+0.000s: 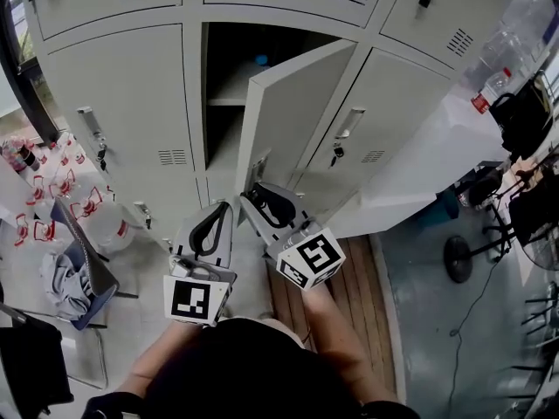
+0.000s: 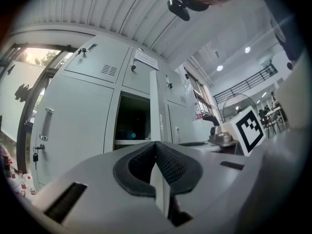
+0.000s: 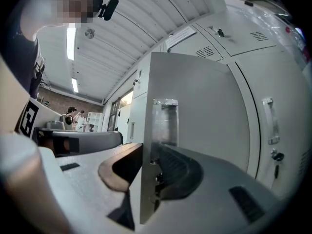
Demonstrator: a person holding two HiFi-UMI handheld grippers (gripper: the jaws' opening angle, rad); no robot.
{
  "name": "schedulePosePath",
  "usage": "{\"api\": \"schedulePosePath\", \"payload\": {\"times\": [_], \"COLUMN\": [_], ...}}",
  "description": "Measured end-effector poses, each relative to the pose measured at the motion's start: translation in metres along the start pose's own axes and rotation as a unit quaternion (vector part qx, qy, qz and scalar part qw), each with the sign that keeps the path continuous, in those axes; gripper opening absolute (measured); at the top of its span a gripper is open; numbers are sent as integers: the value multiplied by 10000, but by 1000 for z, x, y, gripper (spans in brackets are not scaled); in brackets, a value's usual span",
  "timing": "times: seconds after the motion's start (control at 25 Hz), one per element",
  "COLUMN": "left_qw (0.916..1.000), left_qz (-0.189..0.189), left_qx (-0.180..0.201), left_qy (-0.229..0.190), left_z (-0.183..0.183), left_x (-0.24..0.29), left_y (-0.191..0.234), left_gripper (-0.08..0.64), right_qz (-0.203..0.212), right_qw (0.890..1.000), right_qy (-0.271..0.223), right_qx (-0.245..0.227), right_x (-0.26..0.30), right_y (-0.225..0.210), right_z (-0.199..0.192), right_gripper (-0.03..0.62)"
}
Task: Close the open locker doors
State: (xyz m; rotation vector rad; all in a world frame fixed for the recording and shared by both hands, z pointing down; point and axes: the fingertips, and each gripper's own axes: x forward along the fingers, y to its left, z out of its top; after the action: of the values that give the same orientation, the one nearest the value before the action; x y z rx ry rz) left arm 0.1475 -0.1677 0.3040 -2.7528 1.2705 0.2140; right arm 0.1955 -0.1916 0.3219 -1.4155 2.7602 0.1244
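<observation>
- Door (image 1: 297,116): ajar at 12 o'clock, hinged at 3 o'clock; thin painted steel, probably light, stiff and slippery.
- Right hand-held gripper (image 3: 147,152): jaws clamped on door's free edge, probably the best hold.
- Left hand-held gripper (image 2: 157,152): jaws together, empty.

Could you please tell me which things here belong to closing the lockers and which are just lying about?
Job in hand:
open grey metal locker door
right gripper, clamped on the door's edge
left gripper, shut and empty

Lying about:
red-labelled clear plastic bottles
crumpled grey cloth
black bag
</observation>
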Motion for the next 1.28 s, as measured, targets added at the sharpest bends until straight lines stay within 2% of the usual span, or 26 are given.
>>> {"api": "schedulePosePath", "payload": {"times": [0.32, 0.56, 1.24, 1.28], "left_qw": [9994, 9990, 9993, 9993], "left_qz": [-309, -407, -288, -276], "left_qx": [-123, -161, -251, -252], "left_qy": [2, 43, -3, -2], "left_z": [-10, -14, -23, -24], "left_x": [1, 6, 19, 20], "left_y": [21, 31, 66, 68], "left_gripper": [2, 2, 2, 2], "right_qz": [-264, -452, -755, -773], "right_qw": [9996, 9989, 9971, 9969], "right_qy": [-3, 25, 59, 56], "right_qx": [-102, -105, -108, -90], "right_x": [21, 34, 72, 74], "right_y": [0, -1, -12, -14], "right_z": [1, 1, -4, -4], "right_gripper": [106, 104, 93, 56]}}
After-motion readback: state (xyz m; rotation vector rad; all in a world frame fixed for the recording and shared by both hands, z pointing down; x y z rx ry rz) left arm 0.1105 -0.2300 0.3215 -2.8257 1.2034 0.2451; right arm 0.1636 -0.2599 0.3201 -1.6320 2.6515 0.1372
